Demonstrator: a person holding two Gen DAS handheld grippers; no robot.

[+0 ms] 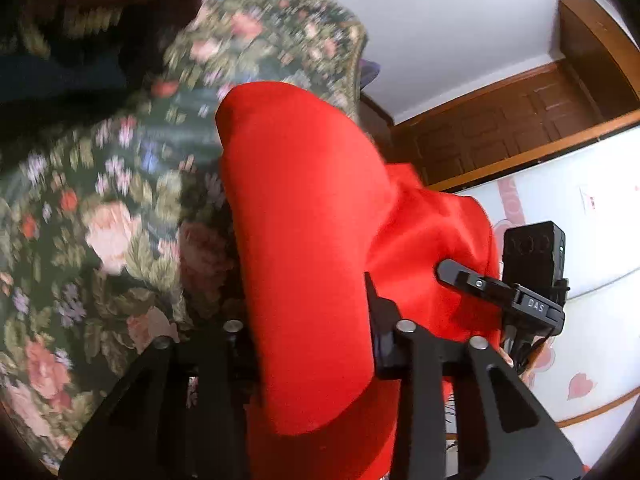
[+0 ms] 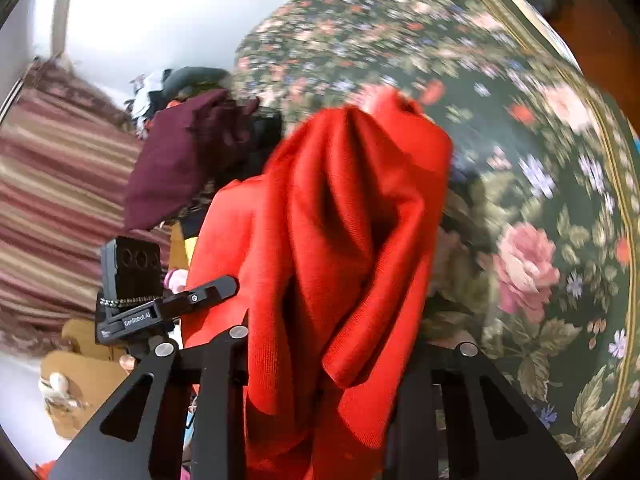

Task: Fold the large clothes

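Floral bedspread [image 2: 520,184], red garment [image 2: 340,220] clamped in right hand-held gripper [image 2: 320,360]

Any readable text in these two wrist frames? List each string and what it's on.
"DAS" – on the black clamp body of the right gripper, seen from the left wrist view.
"GenRobot.AI" – on the black clamp body of the left gripper, seen from the right wrist view.
A small white logo mark left of "GenRobot.AI": too small to read.
A small white tag on the pale heart-print sheet: too blurred to read.
Nothing readable on the red garment or floral cover.
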